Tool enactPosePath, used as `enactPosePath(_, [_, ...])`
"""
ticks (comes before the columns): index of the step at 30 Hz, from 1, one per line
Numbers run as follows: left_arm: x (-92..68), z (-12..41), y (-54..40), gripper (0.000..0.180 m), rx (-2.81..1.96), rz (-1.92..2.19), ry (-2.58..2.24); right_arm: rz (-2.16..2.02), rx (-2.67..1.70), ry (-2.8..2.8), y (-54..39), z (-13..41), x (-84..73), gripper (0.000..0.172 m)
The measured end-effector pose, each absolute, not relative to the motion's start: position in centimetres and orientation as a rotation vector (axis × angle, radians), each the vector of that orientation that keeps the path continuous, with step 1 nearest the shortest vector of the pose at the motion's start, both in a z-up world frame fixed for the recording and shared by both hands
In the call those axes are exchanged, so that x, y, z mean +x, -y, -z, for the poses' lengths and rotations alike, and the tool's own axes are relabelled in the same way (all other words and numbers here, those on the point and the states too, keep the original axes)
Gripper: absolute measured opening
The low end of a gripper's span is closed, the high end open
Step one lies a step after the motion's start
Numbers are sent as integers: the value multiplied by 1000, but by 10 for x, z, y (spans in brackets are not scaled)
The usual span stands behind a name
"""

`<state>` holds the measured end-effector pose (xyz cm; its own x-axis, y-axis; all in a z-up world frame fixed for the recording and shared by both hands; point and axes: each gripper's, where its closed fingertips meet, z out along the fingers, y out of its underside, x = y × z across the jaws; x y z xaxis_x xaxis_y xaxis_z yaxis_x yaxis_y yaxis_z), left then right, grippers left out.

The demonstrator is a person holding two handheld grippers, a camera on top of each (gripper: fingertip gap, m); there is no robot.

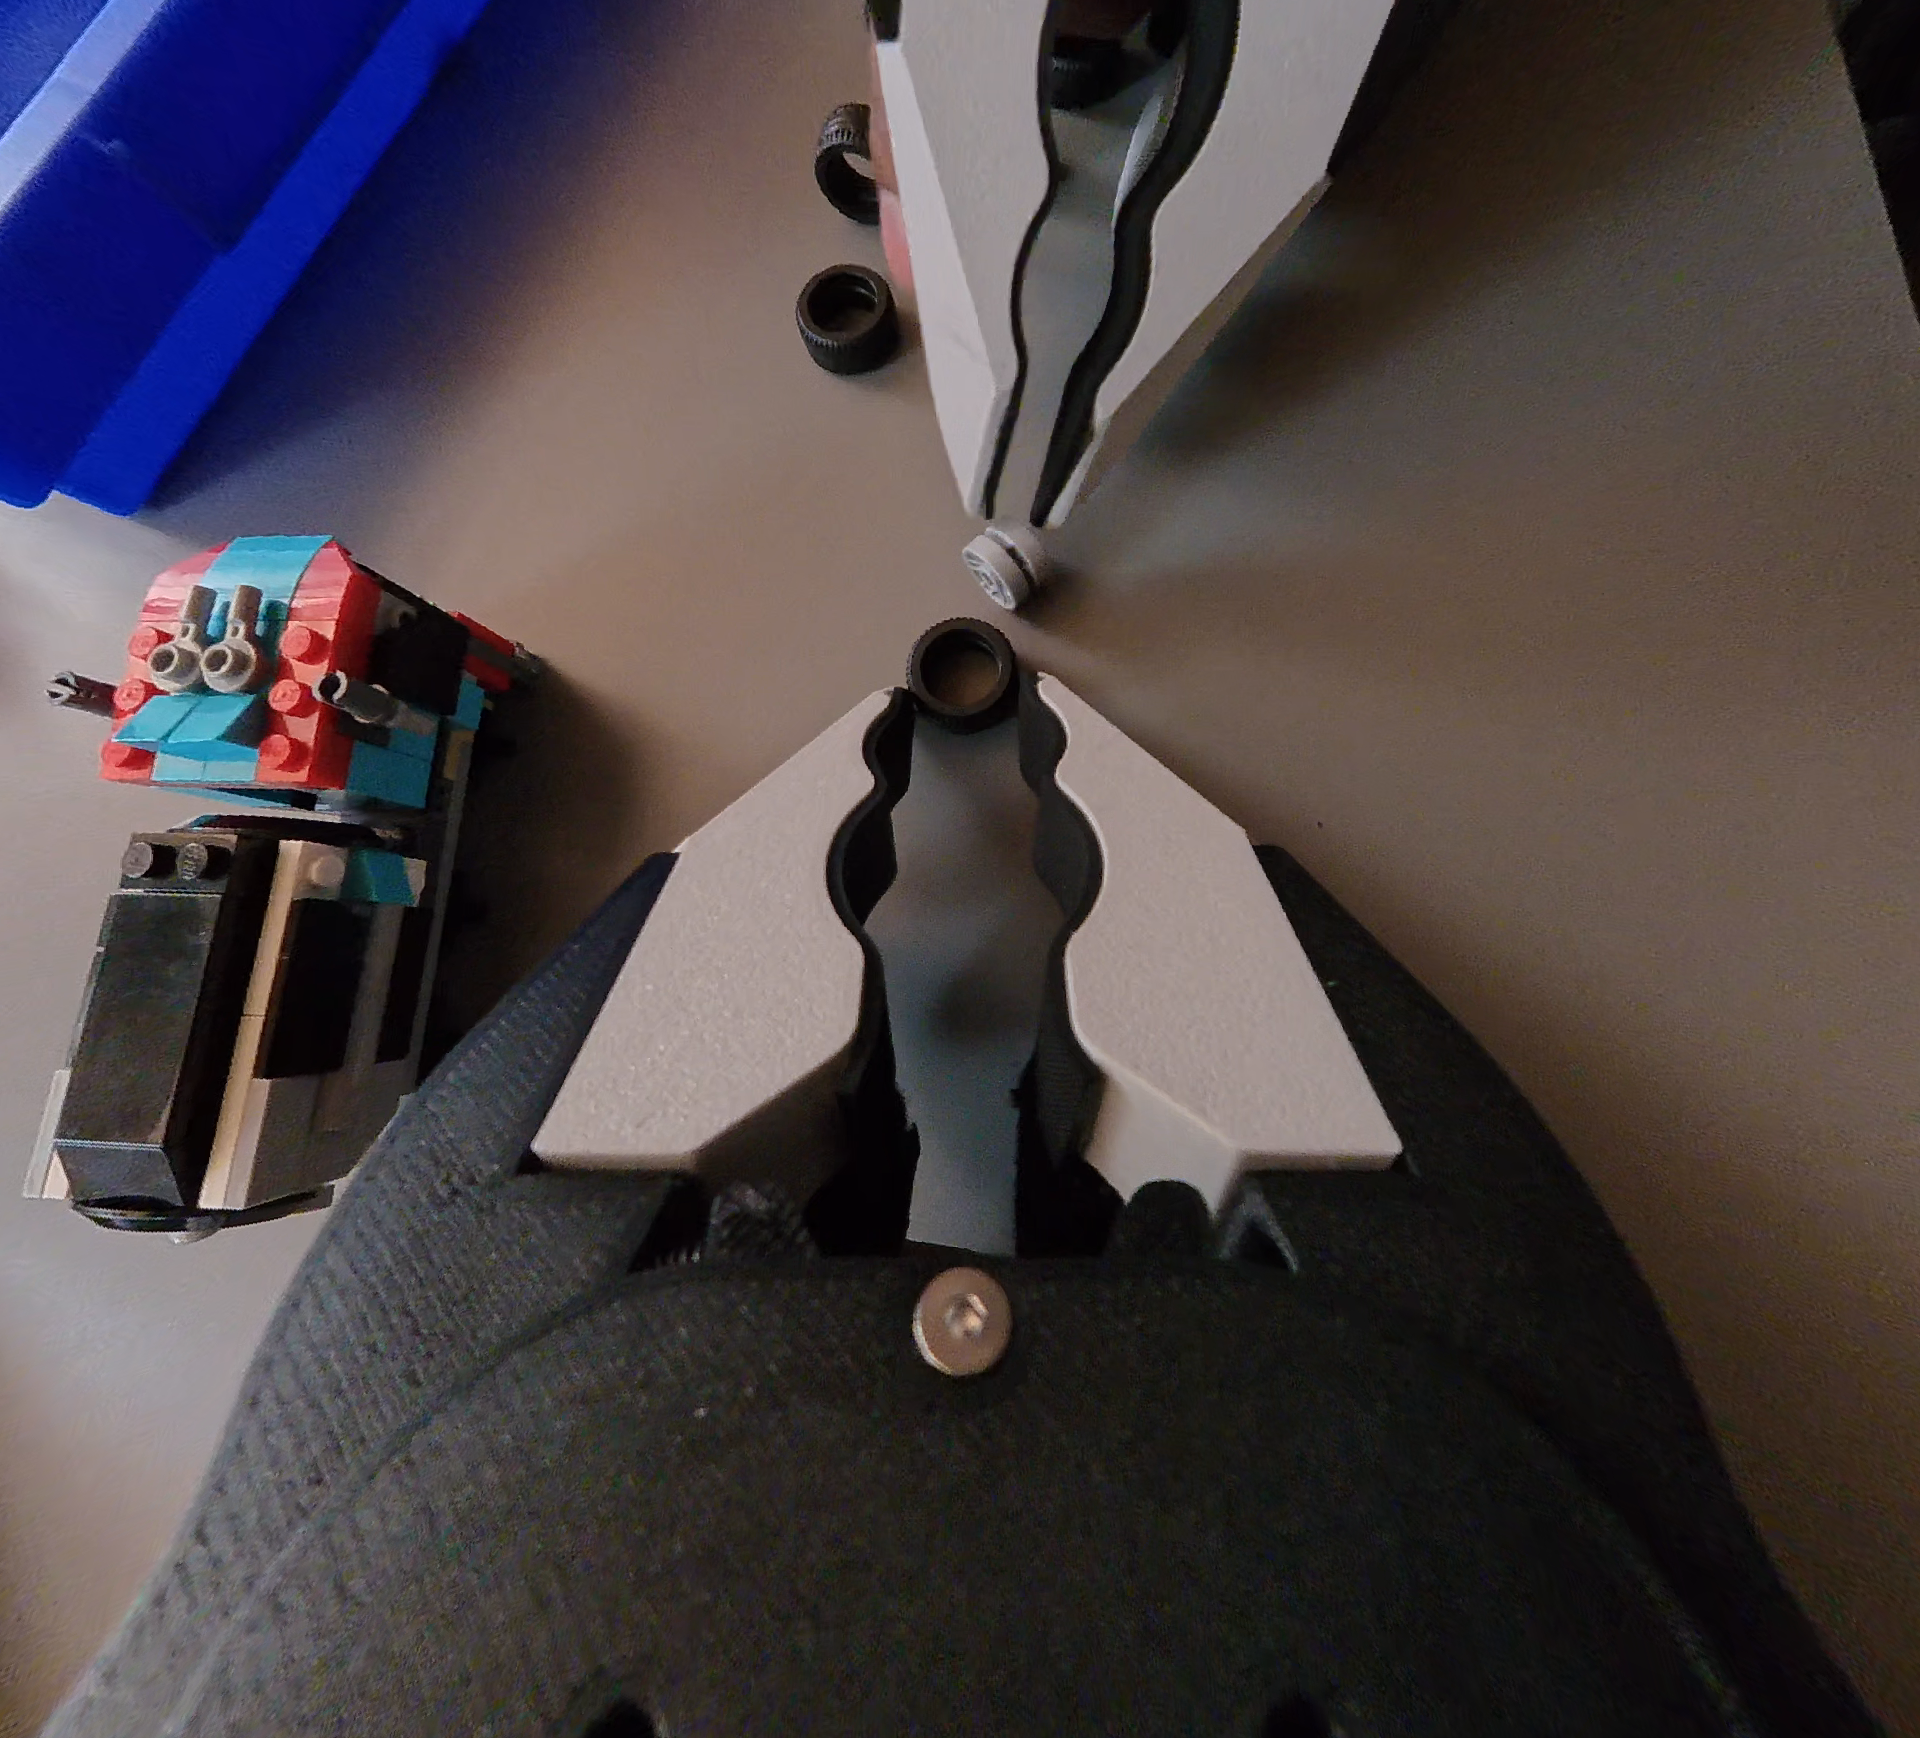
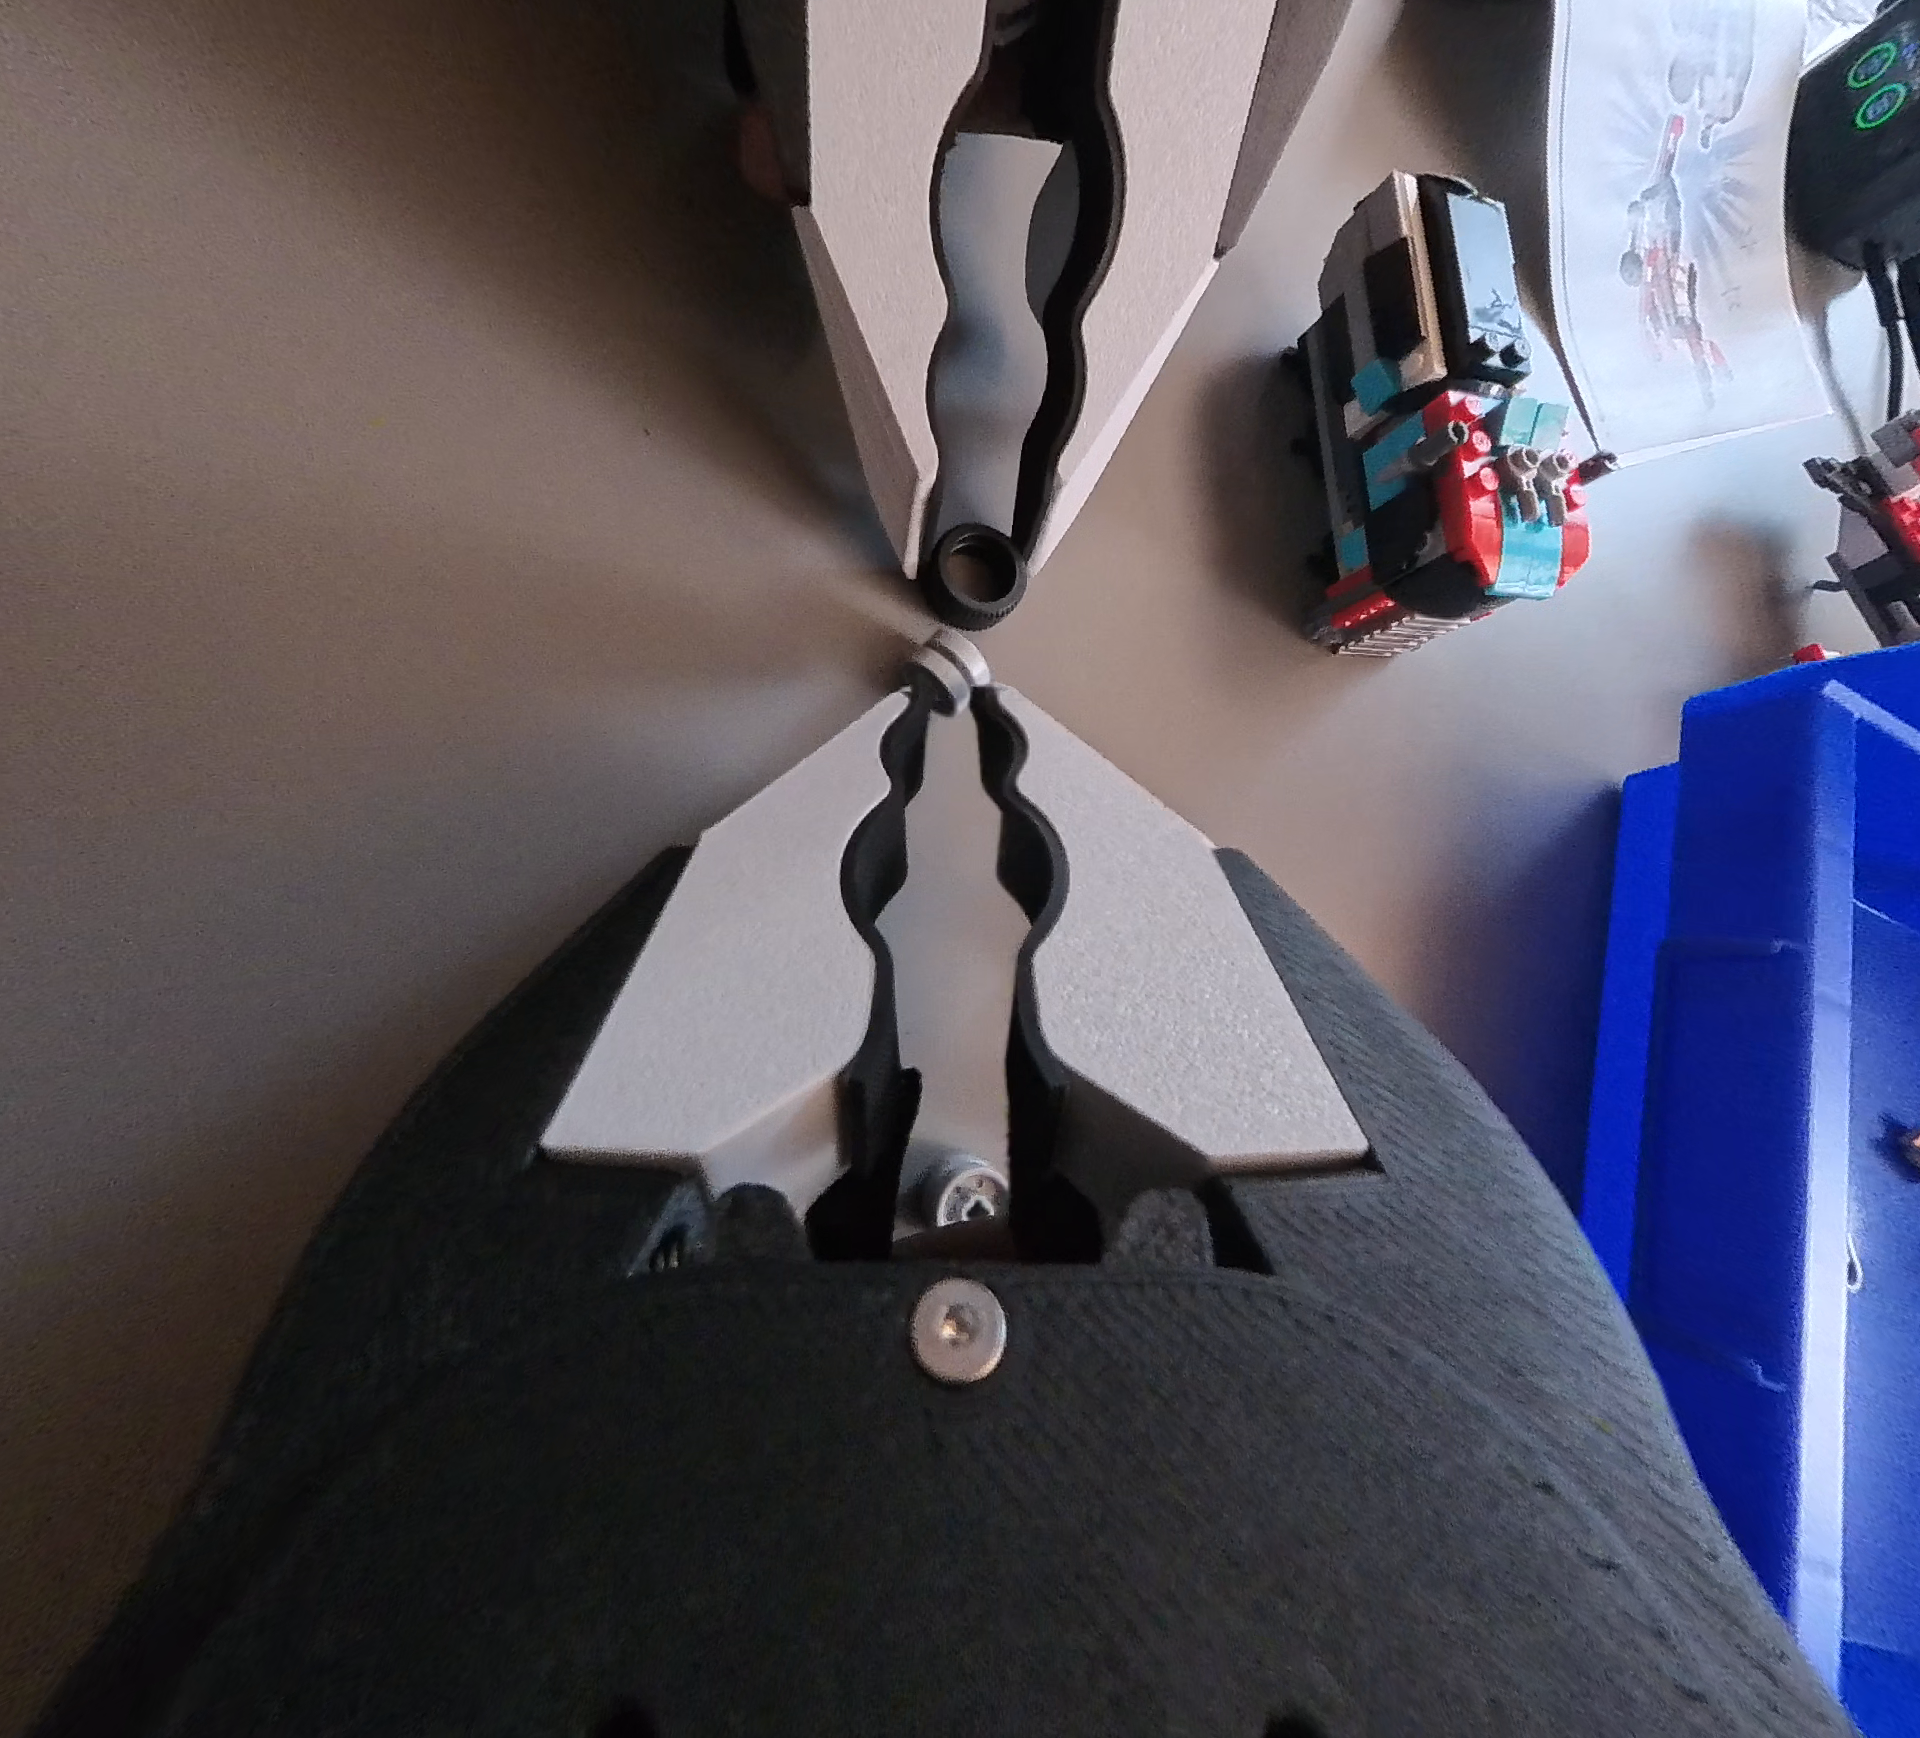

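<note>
My left gripper (image 1: pixel 961 686) is shut on a small black rubber tyre (image 1: pixel 962 675), held at the fingertips above the grey table (image 1: pixel 1455 753). It also shows in the right wrist view (image 2: pixel 977 585), at the top. My right gripper (image 2: pixel 948 686) is shut on a small grey wheel hub (image 2: pixel 951 668). The hub shows in the left wrist view (image 1: pixel 1003 566) at the tips of the right gripper (image 1: pixel 1023 519). Tyre and hub face each other, very close, with a small gap between them. A red, teal and black brick vehicle (image 1: pixel 260 857) lies on the table to the left, seen also in the right wrist view (image 2: pixel 1455 441).
Two loose black tyres (image 1: pixel 847 317) (image 1: pixel 847 156) lie on the table near the right gripper. A blue bin (image 1: pixel 208 130) stands at the far left, also in the right wrist view (image 2: pixel 1766 1065). A printed booklet (image 2: pixel 1714 182) and a black device (image 2: pixel 1860 119) lie far right. Another grey hub (image 2: pixel 956 1189) lies under the right gripper. The grippers are tip to tip, or close to it.
</note>
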<state>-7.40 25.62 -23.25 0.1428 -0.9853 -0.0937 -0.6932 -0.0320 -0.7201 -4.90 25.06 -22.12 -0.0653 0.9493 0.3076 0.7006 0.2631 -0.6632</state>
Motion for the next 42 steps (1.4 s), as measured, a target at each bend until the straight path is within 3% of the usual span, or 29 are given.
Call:
enactPosePath(5, [-74,233,-256,22,-1789,595,-1616,-418,-1498,1837,-252,222,-51,15])
enactPosePath(18, [-74,233,-254,22,-1784,604,-1623,-534,-1567,1759,-255,212,-60,5])
enactPosePath(42, [-74,232,-252,22,-1762,591,-1636,-702,-1791,1659,-256,215,-75,5])
